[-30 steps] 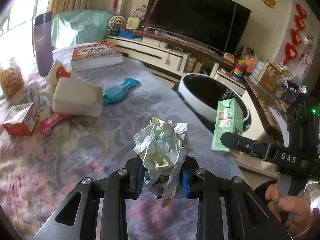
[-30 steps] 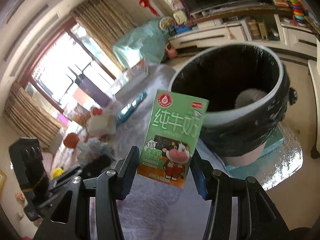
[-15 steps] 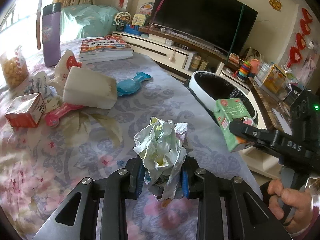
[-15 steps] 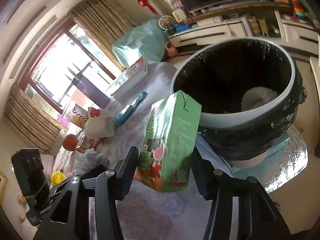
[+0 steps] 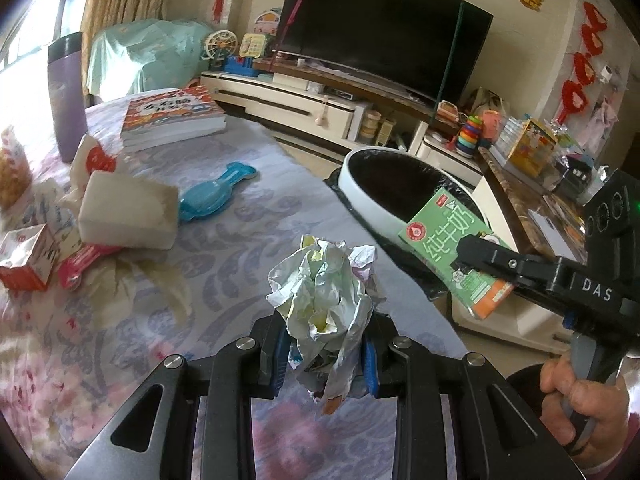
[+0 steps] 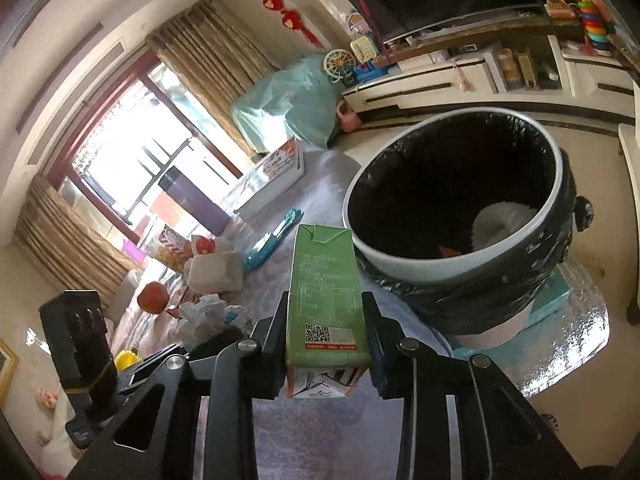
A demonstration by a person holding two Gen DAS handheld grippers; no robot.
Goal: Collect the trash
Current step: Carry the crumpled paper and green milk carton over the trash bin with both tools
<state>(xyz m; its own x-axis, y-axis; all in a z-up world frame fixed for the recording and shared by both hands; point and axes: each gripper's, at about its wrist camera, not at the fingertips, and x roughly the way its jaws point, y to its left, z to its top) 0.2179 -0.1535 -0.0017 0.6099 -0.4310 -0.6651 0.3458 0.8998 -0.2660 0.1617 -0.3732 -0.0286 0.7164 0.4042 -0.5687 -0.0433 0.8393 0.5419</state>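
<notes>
My left gripper (image 5: 325, 354) is shut on a crumpled paper ball (image 5: 324, 300), held above the flowered tablecloth (image 5: 168, 320). My right gripper (image 6: 325, 320) is shut on a green milk carton (image 6: 323, 292), held upright just short of the bin. In the left wrist view the carton (image 5: 450, 246) hangs tilted in front of the bin's rim. The white bin (image 6: 460, 200) has a black liner and stands on the floor beside the table; something white lies at its bottom. It also shows in the left wrist view (image 5: 380, 184).
On the table lie a white pouch (image 5: 128, 216), a teal clip (image 5: 216, 192), a small red-white carton (image 5: 26, 256), a book (image 5: 172, 116) and a purple tumbler (image 5: 66, 96). A TV stand (image 5: 320, 104) runs behind the bin.
My right gripper has turned the carton about its axis, so its narrow side now faces the camera, and moved closer to the bin. My left gripper keeps the paper ball.
</notes>
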